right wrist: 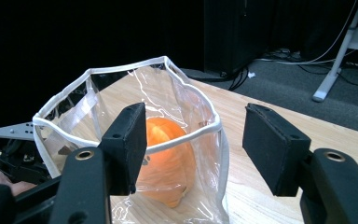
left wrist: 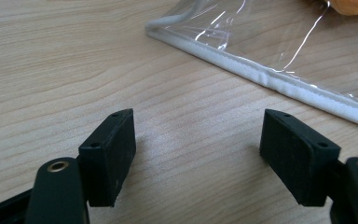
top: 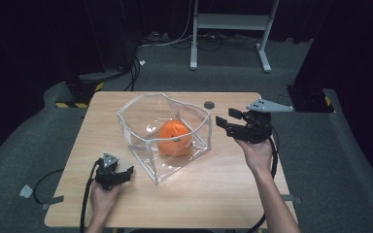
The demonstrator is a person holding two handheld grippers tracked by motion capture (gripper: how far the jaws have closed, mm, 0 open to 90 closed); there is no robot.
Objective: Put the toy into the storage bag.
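— Clear plastic is what your bag [top: 167, 138] is made of, right? Where is it?

— Yes. It stands in the middle of the wooden table [top: 209, 189], mouth up and wide open, with white trim around the rim. Its long side runs from the far left to the near right in the high view.

— What is inside?

— An orange soft toy [top: 175, 138] sits on the bottom, near the right wall.

— And your claws?

— Your left gripper [top: 121, 174] rests low on the table, just beside the bag's near corner. Its jaws are apart, with bare wood between them. Your right gripper [top: 226, 121] hangs in the air close to the bag's right rim and points at it. Its jaws are apart too, holding nothing.
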